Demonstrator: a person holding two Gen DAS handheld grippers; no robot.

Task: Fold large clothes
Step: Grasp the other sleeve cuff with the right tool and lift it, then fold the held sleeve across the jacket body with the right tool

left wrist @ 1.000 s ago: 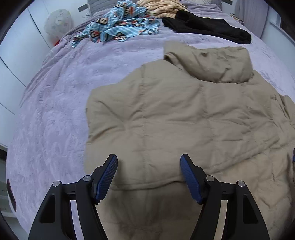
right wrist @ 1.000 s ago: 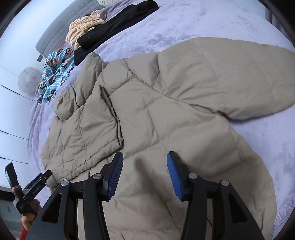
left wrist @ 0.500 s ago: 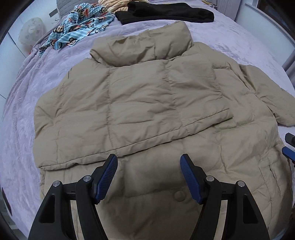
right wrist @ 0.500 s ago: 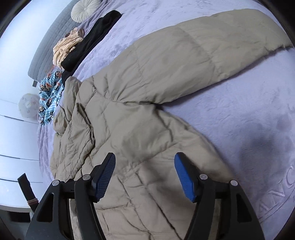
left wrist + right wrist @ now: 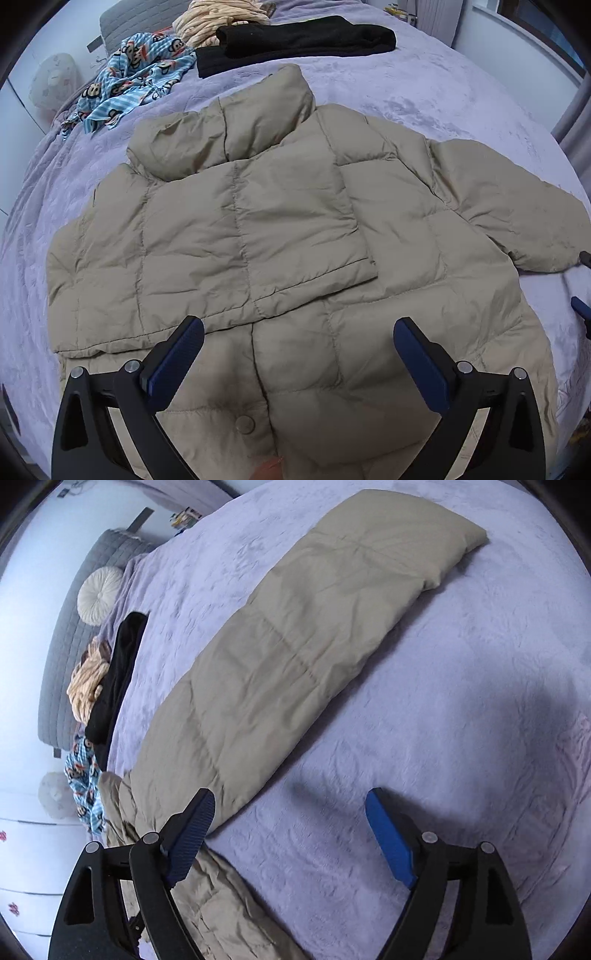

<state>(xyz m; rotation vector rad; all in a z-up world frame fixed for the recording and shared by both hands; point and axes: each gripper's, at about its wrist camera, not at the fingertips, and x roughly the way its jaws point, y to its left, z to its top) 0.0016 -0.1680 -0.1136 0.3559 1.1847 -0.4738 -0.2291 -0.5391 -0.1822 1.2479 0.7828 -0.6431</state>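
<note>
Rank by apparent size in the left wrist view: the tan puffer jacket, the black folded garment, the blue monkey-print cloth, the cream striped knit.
1. Tan puffer jacket, by far the largest.
2. Black folded garment and blue monkey-print cloth: alike, unranked.
3. Cream striped knit, smallest, partly hidden and farthest away.

One tan puffer jacket (image 5: 280,221) lies ahead of the left jaws, with one snap button (image 5: 245,424) showing between them and one sleeve (image 5: 295,638) stretching away beyond the right jaws. Past the jacket, farther from the jaws, are three other pieces of clothing: one black garment (image 5: 295,40), one blue patterned garment (image 5: 136,81) and one cream striped garment (image 5: 221,18). One round white cushion (image 5: 99,594) sits far ahead to the left of the right jaws. All of it rests on one purple bedspread (image 5: 443,720).
</note>
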